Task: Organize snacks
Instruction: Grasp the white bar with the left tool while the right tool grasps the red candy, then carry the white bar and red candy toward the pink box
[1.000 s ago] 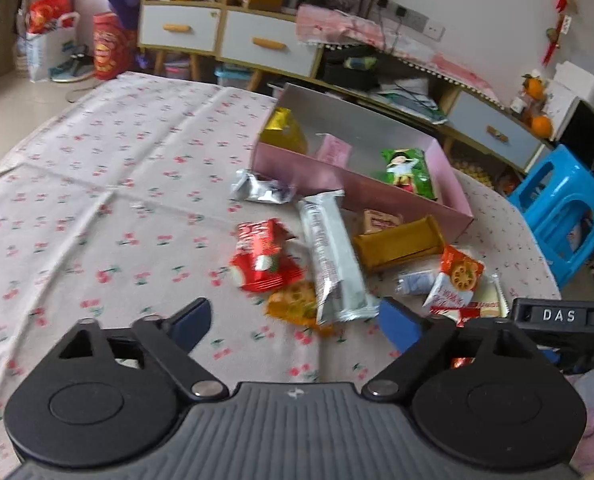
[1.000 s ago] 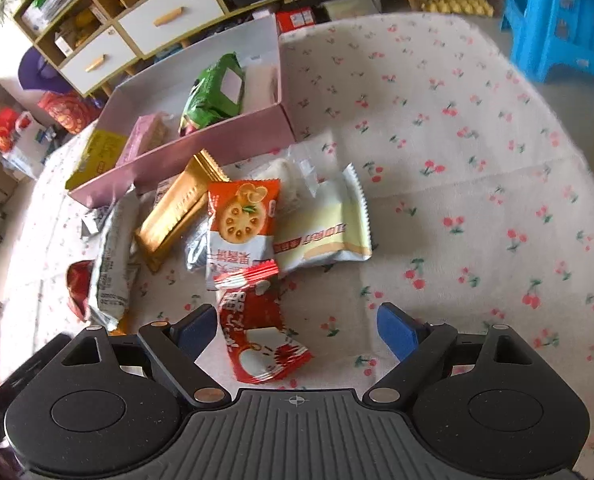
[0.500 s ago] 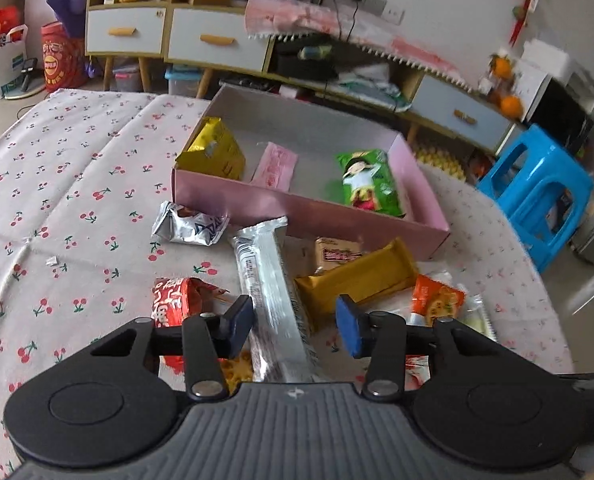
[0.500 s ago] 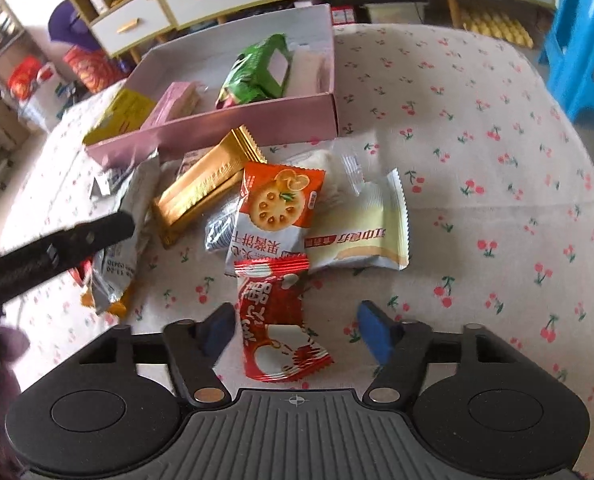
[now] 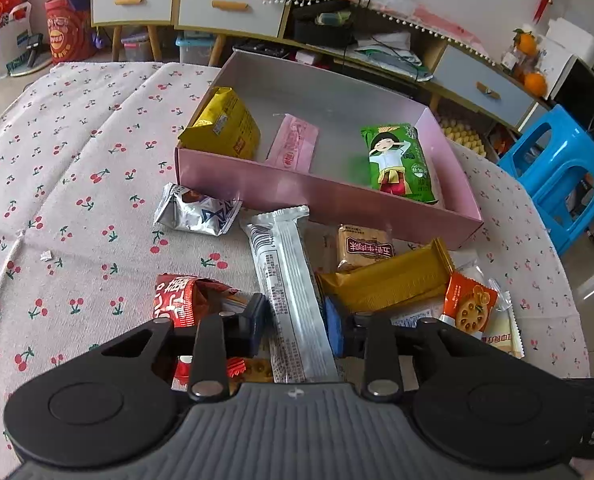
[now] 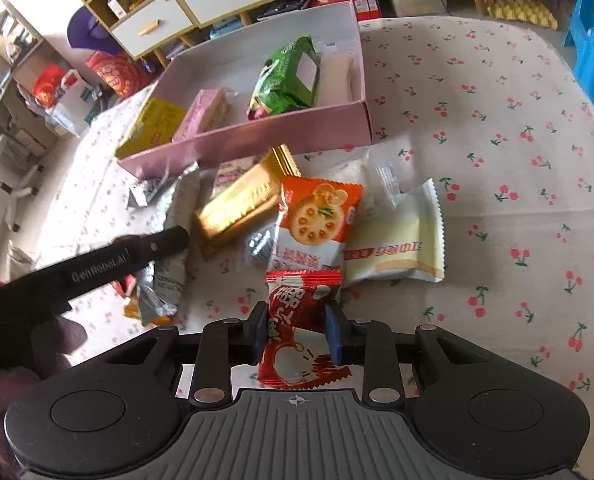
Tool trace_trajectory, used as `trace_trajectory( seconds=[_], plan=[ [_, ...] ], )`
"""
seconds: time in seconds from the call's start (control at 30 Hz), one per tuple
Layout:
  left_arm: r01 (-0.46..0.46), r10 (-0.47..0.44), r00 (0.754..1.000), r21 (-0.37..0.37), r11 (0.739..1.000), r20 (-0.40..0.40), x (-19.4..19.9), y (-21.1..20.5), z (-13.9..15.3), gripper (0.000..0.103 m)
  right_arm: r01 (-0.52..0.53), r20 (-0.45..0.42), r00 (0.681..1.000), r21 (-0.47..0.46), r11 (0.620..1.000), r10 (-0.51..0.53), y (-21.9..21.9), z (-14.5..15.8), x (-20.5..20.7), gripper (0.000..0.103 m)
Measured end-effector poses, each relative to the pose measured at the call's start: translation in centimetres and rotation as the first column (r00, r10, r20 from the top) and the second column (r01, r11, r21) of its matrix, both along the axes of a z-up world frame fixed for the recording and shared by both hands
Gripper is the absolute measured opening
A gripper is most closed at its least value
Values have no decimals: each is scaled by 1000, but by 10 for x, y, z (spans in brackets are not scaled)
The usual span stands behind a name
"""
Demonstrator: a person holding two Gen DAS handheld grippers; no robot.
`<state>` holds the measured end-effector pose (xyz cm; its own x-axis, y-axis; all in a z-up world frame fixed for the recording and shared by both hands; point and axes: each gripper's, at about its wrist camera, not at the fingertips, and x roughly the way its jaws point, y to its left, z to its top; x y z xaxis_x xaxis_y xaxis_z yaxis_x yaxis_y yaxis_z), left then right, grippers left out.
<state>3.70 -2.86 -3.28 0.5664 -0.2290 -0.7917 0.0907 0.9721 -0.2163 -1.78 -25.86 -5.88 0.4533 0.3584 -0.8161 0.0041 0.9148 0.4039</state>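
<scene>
A pink box (image 5: pixel 337 196) on the cherry-print cloth holds a yellow bag (image 5: pixel 223 124), a pink bar (image 5: pixel 293 144) and a green packet (image 5: pixel 399 160). Loose snacks lie in front of it. My left gripper (image 5: pixel 297 326) is closing, its blue pads against both sides of a long silver packet (image 5: pixel 285 264) that lies on the cloth. In the right wrist view, my right gripper (image 6: pixel 296 330) is closing too and pinches a red packet (image 6: pixel 297 300), which buckles between the pads. The left gripper's black finger (image 6: pixel 153 246) shows at the left of that view.
Around the grips lie a gold bar (image 5: pixel 385 280), an orange cracker packet (image 6: pixel 317 216), a white-yellow cake pack (image 6: pixel 393 248), a small silver pack (image 5: pixel 195 210) and a second red packet (image 5: pixel 177 300). A blue stool (image 5: pixel 557 176) stands off the table's right edge, with drawers (image 5: pixel 225 4) behind.
Both pairs of jaws have closed in from wide open. The left gripper moved forward over the silver packet and took hold of it. The right one stayed put and pinched the red packet.
</scene>
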Motion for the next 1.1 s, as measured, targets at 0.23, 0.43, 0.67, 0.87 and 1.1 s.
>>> trace_trajectory(
  seconds=[0.23, 0.43, 0.67, 0.87, 1.1],
  plan=[
    [2, -2, 1000, -26, 1000, -16, 0, 5, 6, 27, 36, -22, 999, 56, 998, -35, -11, 0, 7, 28],
    [32, -32, 999, -45, 998, 4, -5, 9, 20, 27, 42, -9, 999, 86, 995, -41, -16, 7, 9, 28],
    [70, -69, 997, -51, 996, 26, -6, 9, 35, 27, 79, -8, 997, 152, 985, -78, -25, 16, 15, 28],
    [105, -104, 993, -23, 994, 63, -6, 10, 51, 27, 114, 12, 993, 201, 973, -118, -27, 26, 28, 28],
    [124, -122, 989, -26, 992, 87, 8, 14, 62, 27, 129, 48, 988, 260, 957, -147, -27, 33, 48, 28]
  ],
)
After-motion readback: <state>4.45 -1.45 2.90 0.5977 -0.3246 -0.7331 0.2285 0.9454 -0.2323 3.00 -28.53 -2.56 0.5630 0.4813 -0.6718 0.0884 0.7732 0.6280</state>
